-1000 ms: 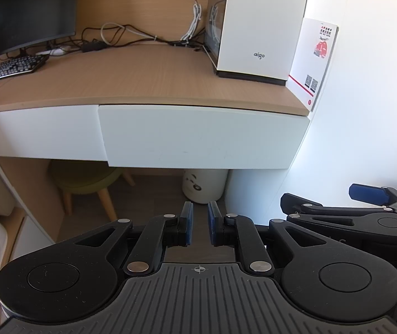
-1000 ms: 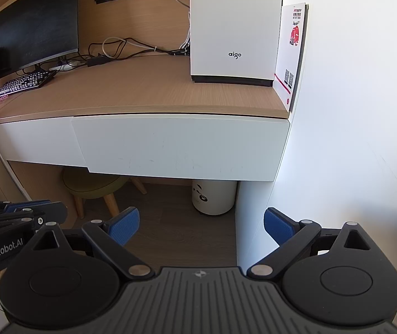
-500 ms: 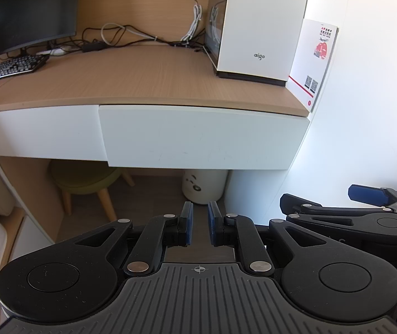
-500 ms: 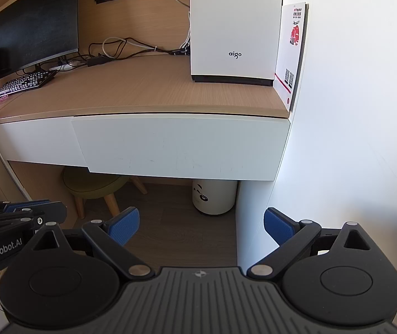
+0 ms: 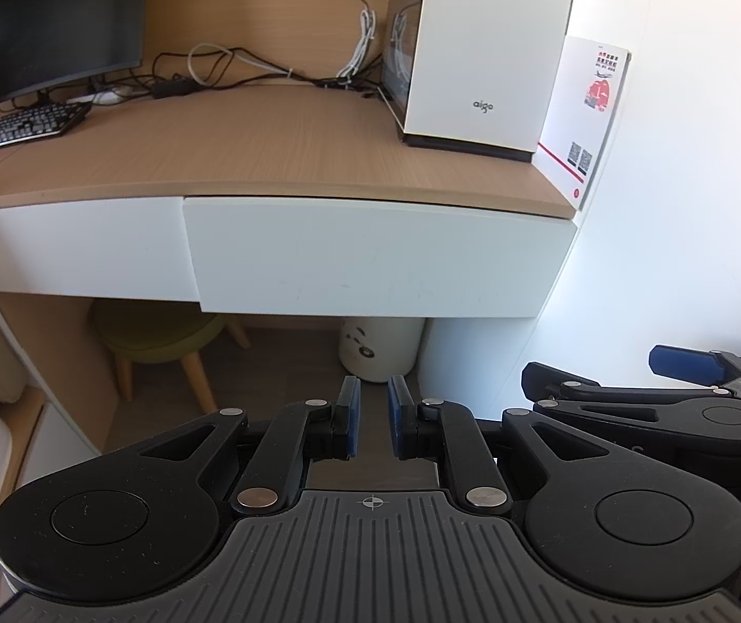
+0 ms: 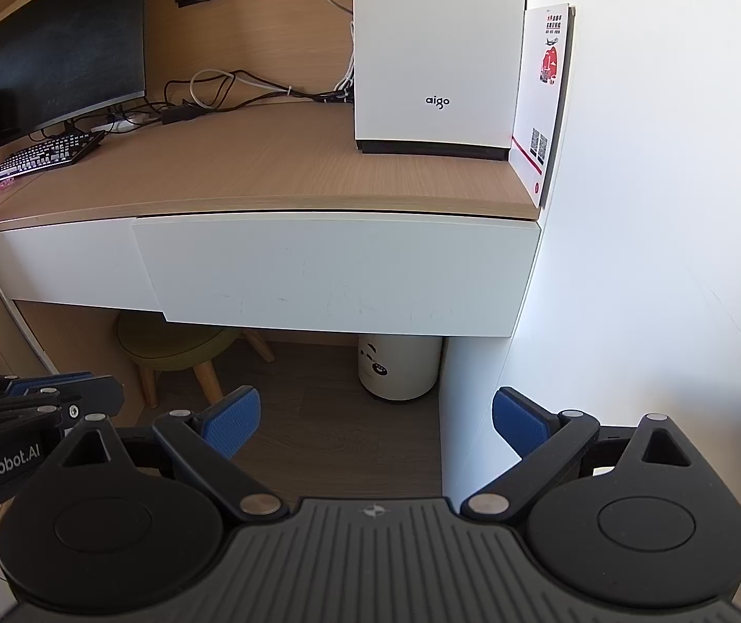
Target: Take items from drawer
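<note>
the drawer point(image 5: 370, 265) under the worktop point(image 5: 245, 150) sits pushed in, so its inside is hidden. the left claw point(image 5: 368, 418) is nearly closed on nothing, the right claw point(image 6: 375, 423) spread wide and empty, both well short of the drawer front. below, a stool point(image 6: 175, 345) and a white bin point(image 6: 399, 366) are partly cut off. a white computer case point(image 6: 435, 46) stands above.
</note>
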`<state>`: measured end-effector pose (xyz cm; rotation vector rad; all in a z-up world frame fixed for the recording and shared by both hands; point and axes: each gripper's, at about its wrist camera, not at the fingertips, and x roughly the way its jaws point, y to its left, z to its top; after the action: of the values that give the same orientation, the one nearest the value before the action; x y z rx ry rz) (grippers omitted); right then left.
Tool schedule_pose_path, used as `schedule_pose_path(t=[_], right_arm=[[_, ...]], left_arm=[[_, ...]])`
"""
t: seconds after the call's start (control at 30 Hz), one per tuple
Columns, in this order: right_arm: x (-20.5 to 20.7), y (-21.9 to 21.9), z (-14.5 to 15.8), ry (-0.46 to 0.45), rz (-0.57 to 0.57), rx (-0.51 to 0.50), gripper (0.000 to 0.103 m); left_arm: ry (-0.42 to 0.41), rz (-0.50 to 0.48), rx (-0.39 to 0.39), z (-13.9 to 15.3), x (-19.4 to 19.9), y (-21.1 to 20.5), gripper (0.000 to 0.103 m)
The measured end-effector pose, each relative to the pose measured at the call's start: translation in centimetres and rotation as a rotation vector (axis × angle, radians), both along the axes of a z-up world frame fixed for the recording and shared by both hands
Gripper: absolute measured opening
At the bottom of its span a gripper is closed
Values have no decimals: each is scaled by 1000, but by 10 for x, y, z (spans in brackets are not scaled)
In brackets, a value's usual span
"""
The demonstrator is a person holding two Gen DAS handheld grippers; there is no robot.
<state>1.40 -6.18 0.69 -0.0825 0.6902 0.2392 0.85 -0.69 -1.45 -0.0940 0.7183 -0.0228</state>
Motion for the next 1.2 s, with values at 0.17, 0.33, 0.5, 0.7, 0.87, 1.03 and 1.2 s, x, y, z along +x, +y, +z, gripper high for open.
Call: schedule_pose_path(t=[0.17,0.33,0.5,0.7,0.87,1.03,1.2], right_arm=[[0,-1,0,1,-1,0,97],[0,0,0,1,-1,0,97],[0,0,0,1,-2,1,97],[0,0,0,-1,-2,1,97],[1,1,1,-11,-7,1,97],[2,-6,1,-26,-53,8,97],[9,-19,-1,-29,-85,57,97]], left_arm=[[-1,0,-1,0,0,0,13],[-1,-1,0,0,0,1,13],[1,-1,-3,0,0,1,13],[10,-11,-7,-3,1,2,13],[21,-33,-9,-7,5,5,13],[39,-58,-37,-13,15,14,13],[64,-55,-106,-18,30,35,13]])
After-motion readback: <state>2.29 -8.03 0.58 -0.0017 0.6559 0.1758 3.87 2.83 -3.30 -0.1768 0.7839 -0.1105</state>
